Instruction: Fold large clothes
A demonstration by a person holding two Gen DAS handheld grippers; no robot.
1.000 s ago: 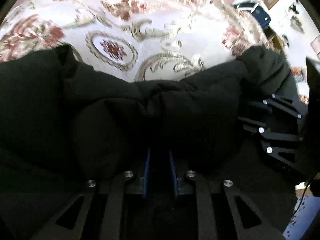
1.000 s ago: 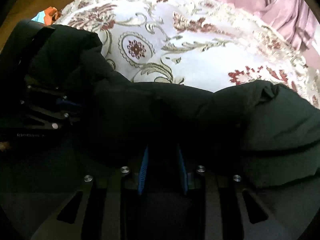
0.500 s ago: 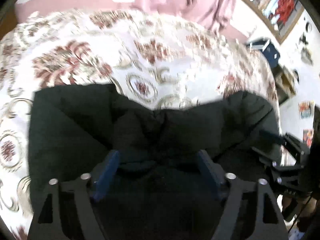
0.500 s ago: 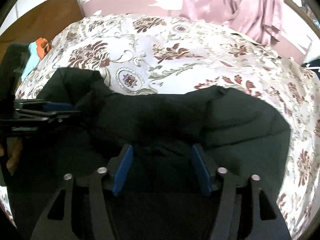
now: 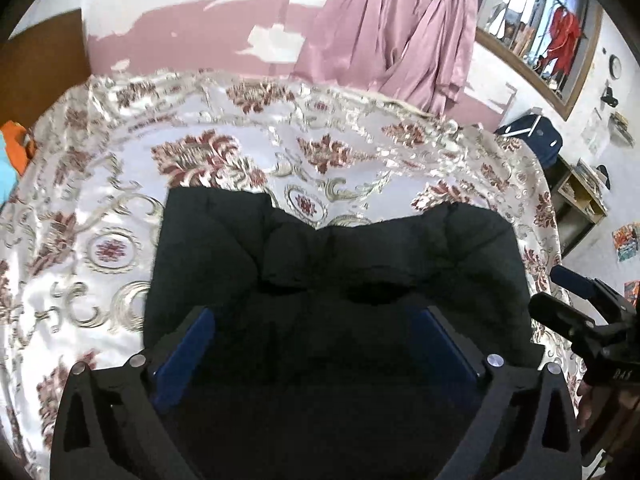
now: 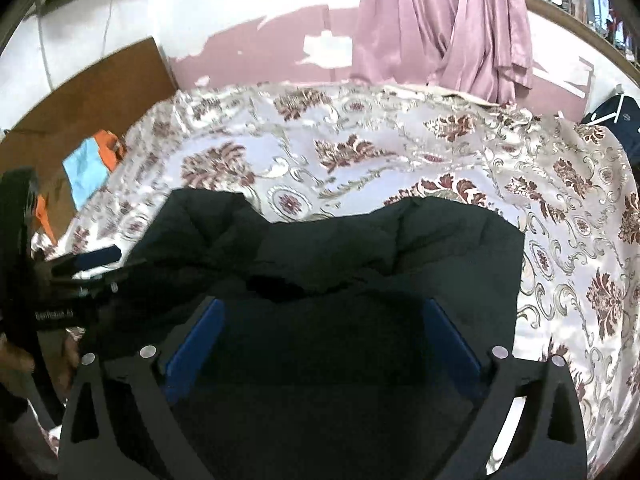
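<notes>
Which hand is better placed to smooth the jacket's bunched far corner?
Left, probably: the left gripper hangs open beside that corner, while the right gripper is further along the jacket.

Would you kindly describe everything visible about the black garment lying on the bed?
The black garment is a dark, puffy, quilted-looking piece of clothing lying folded over on the floral bedspread. Its far edge is uneven, with a squared corner at each side and a dip in the middle. Soft creases cross its top layer. It rests only on the bedspread; both hand-held grippers stand open above it, nothing pinched.
</notes>
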